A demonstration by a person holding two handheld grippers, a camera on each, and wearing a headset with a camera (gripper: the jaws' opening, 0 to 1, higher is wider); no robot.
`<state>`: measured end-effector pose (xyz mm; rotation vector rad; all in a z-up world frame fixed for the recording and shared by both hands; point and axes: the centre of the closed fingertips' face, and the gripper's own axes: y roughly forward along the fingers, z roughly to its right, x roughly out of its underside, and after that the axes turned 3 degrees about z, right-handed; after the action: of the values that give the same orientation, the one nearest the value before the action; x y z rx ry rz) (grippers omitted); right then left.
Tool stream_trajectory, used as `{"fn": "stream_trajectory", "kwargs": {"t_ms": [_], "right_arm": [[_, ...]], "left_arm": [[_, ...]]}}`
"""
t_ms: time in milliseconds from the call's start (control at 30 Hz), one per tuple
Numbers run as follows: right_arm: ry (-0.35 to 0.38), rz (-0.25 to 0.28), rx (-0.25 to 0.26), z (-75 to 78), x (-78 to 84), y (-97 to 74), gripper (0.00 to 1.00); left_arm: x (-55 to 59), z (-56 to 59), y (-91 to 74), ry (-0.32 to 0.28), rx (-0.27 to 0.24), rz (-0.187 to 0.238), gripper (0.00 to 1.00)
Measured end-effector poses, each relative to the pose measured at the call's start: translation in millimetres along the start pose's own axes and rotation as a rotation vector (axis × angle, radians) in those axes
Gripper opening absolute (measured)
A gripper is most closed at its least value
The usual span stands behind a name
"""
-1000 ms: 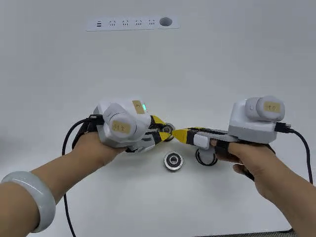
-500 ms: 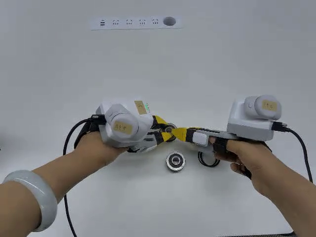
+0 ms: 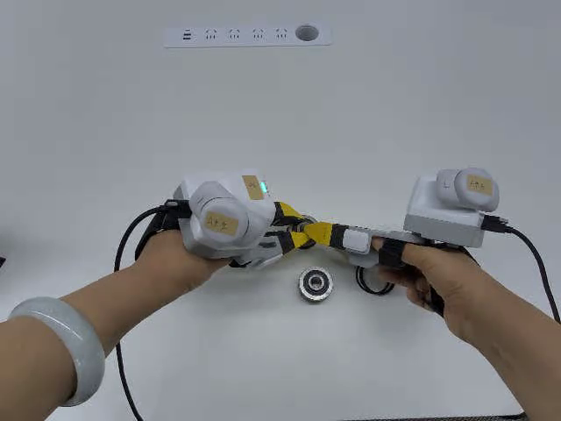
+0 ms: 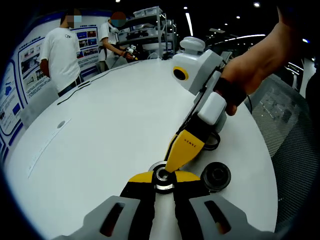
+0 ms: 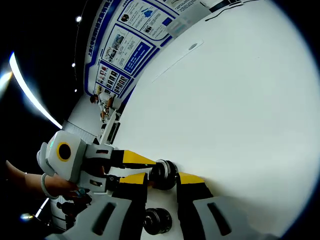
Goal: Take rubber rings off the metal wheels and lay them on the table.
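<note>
Since you're working near to far: the second wheel (image 3: pixel 316 283) lies flat on the table (image 3: pixel 263 368) closest to you. I can't tell whether it carries a ring. Just beside it, partly under your right hand, one loose ring (image 3: pixel 362 282) lies on the table, so I judge at least one removal done.

Above and just behind those, both grippers meet on the held wheel (image 4: pixel 162 176), raised off the table. Your left gripper (image 3: pixel 294 228) clamps it, one jaw tip on each side of the hub. Your right gripper (image 5: pixel 162 179) comes in from the opposite side. Its jaws flank the wheel and look closed onto the black fitted ring (image 5: pixel 168 172) at the rim. How deep that bite is, I can't tell.

Step in hand, as I read it: stripping the ring off this wheel, bite taken, ring not off yet.

Next move calls for:
- left grip firm, wheel kept from turning
- right gripper peeling the rubber sideways over the rim, not straight back
- then the ring laid beside the loose one, clear of the second wheel

Risk: rubber slipping out of a shallow bite.

Far edge: socket strip (image 3: pixel 248 35), not involved.
</note>
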<state>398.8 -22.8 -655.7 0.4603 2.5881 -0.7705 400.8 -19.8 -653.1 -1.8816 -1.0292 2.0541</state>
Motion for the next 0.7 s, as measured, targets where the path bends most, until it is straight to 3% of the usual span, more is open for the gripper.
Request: {"fn": "stream_trajectory", "kwargs": {"t_ms": [300,700], "right_arm": [[0.029,0.01,-0.011,-1.1,-0.9,-1.3,0.25],[0.023,0.023,-0.014,-2.0,-4.5,-6.6,0.14]], "left_arm": [[-0.6,-0.4,0.2,-0.005,-0.001,0.004,0.13],[-0.7,-0.5,0.1,-0.004,0.0,0.002,0.13]]}}
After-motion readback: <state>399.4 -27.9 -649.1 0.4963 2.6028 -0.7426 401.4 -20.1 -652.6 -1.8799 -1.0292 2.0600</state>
